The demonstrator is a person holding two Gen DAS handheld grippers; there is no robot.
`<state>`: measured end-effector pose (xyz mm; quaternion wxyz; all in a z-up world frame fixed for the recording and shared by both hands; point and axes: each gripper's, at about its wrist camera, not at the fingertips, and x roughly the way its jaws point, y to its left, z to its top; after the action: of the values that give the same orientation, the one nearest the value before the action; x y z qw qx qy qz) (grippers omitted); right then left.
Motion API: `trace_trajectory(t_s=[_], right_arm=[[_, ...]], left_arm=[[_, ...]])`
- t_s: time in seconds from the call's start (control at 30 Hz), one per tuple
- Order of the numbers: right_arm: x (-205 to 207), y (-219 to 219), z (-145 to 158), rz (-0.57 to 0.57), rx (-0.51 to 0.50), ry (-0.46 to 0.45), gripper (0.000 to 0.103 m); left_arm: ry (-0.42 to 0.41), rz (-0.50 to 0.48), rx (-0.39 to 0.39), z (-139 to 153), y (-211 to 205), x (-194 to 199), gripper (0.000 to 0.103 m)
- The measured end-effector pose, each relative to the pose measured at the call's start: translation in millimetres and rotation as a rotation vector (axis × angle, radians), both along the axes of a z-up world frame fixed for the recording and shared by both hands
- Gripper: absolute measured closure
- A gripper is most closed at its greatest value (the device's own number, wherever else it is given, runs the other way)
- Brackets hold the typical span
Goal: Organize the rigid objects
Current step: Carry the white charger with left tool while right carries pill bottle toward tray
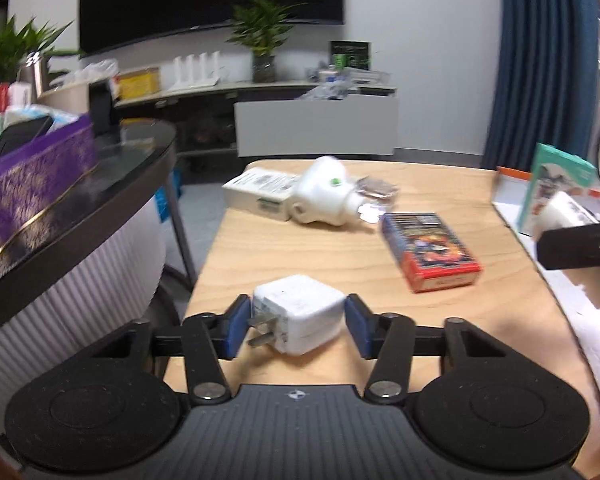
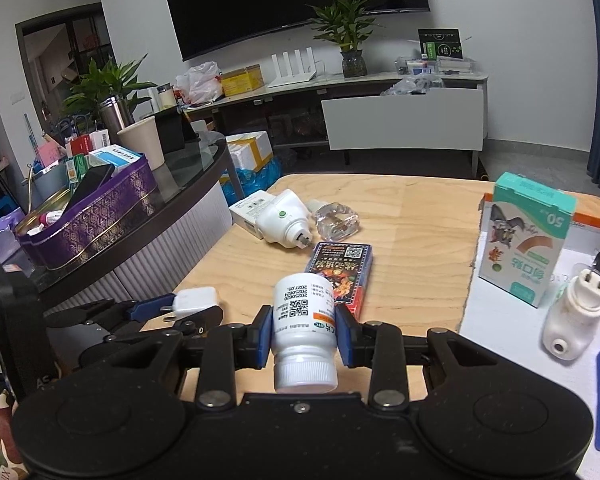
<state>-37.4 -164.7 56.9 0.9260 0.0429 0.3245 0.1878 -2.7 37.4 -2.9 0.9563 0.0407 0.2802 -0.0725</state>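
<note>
Between the left claw (image 1: pixel 298 326) pads sits a white charger (image 1: pixel 300 314) of smooth, slightly scuffed plastic with bare metal prongs. The right claw (image 2: pixel 303 334) pads press a glossy white plastic bottle (image 2: pixel 304 332) with a paper label and ribbed cap. Beneath both, the surface (image 2: pixel 412 216) is pale matt wood grain. Ahead lies a glossy printed card box (image 2: pixel 342 276).

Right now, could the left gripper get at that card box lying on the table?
Probably not yet: the left gripper is shut on a white charger. The path over the table to the card box looks clear.
</note>
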Motion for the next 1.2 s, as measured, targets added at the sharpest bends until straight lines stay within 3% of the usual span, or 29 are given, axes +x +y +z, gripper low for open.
trace_trajectory(t_s=[0.03, 0.17, 0.2, 0.23, 0.3, 0.47, 0.5, 0.53, 0.6, 0.87, 1.2], right_arm=[[-2, -1, 0, -0.003, 0.000, 0.003, 0.063], [-13, -9, -1, -0.017, 0.007, 0.010, 0.063], [-15, -11, 0, -0.019, 0.009, 0.009, 0.063], [-17, -12, 0, -0.019, 0.011, 0.009, 0.063], [-21, -15, 1, -0.021, 0.012, 0.007, 0.063], [-22, -17, 2, -0.028, 0.024, 0.007, 0.063], [-22, -18, 2, -0.028, 0.025, 0.005, 0.063], [-23, -18, 3, -0.028, 0.025, 0.003, 0.063], [-24, -21, 4, -0.035, 0.026, -0.002, 0.063], [-35, -35, 11, -0.064, 0.031, -0.023, 0.063], [-74, -70, 30, -0.141, -0.014, -0.084, 0.063]], left_arm=[[0.003, -0.015, -0.005, 1, -2, -2, 0.067], [0.010, -0.015, 0.007, 1, -9, -6, 0.065], [0.008, -0.005, -0.004, 1, -9, -7, 0.058], [0.006, 0.017, -0.006, 1, -8, -6, 0.033], [-0.037, 0.057, 0.014, 2, -7, -6, 0.011], [0.005, -0.031, 0.061, -5, -16, 19, 0.013], [0.025, -0.044, 0.064, -9, -17, 26, 0.021], [0.047, -0.053, 0.046, -12, -16, 30, 0.040], [0.077, -0.059, -0.006, -14, -11, 35, 0.050], [0.076, -0.054, -0.120, 6, -12, 7, 0.051], [0.037, -0.132, -0.175, 49, -63, -45, 0.050]])
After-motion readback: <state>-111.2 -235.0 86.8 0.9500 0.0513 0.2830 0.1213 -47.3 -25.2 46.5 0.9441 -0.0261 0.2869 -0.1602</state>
